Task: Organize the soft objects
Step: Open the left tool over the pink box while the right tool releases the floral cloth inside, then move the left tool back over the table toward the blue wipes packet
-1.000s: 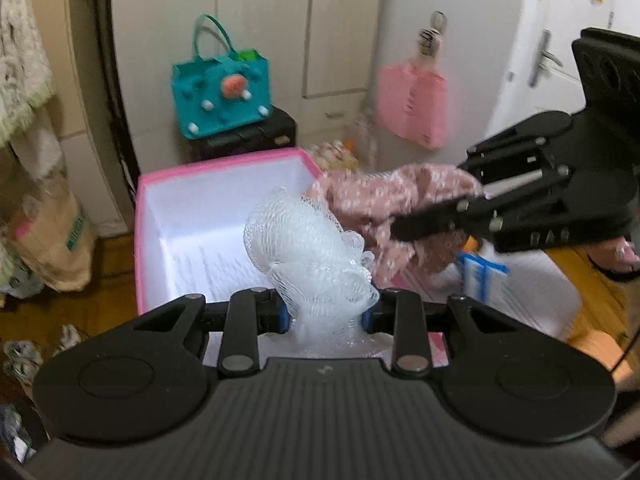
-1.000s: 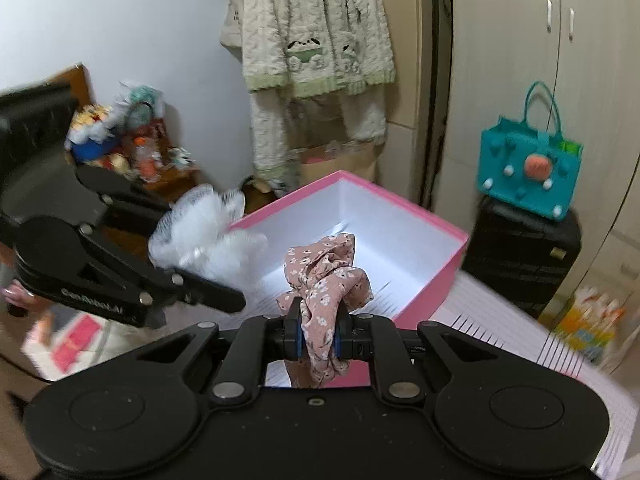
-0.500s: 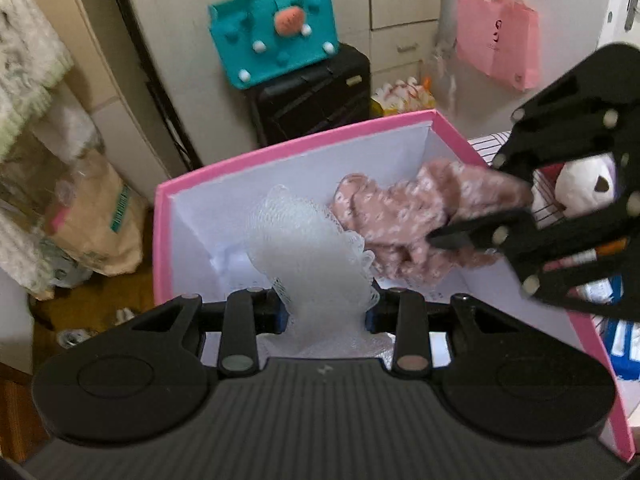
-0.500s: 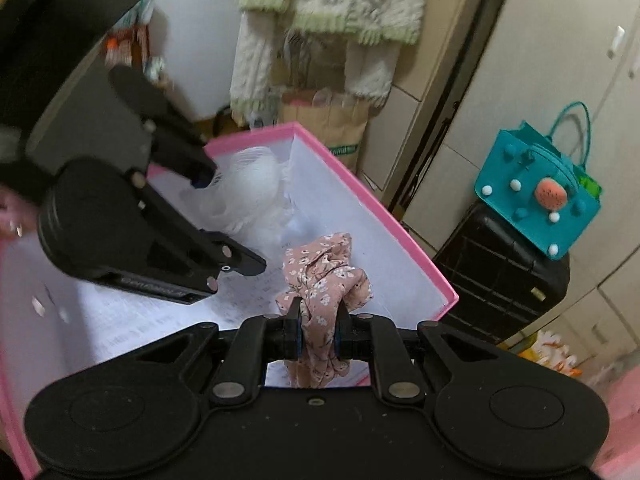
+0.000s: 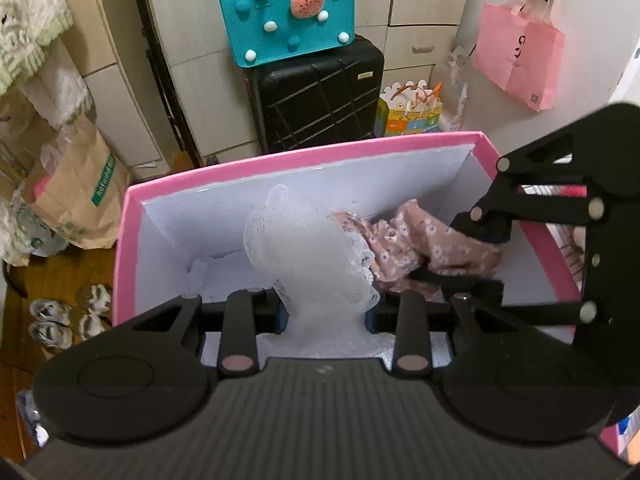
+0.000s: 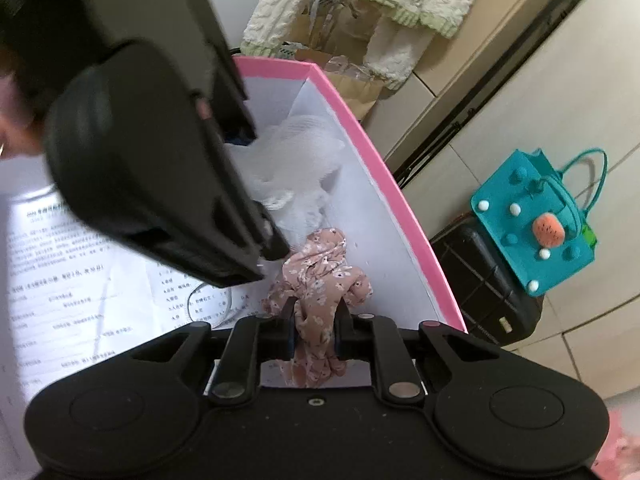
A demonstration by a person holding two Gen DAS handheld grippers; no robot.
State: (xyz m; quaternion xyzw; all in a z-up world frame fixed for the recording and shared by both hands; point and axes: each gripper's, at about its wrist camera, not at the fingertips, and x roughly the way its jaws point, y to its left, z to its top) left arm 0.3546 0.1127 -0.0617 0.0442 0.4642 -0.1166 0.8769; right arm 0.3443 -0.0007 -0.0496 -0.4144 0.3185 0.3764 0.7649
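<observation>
My left gripper [image 5: 326,312] is shut on a white mesh bath puff [image 5: 308,252] and holds it inside the pink box [image 5: 304,152] with white walls. My right gripper [image 6: 316,330] is shut on a pink floral scrunchie [image 6: 320,268], also low inside the box [image 6: 384,168]. In the left wrist view the scrunchie [image 5: 420,240] sits just right of the puff, held by the right gripper [image 5: 460,268]. In the right wrist view the puff [image 6: 296,168] lies beyond the scrunchie, and the left gripper's black body [image 6: 160,152] fills the upper left.
A black suitcase [image 5: 316,92] with a teal felt bag [image 5: 288,12] on top stands behind the box. A pink bag [image 5: 520,56] hangs at the right. A paper bag [image 5: 76,196] and shoes [image 5: 64,316] are on the floor at left. Printed paper [image 6: 60,280] lines the box.
Both grippers have moved forward and down into the pink box, each still holding its item. The puff and scrunchie now sit close together inside the walls.
</observation>
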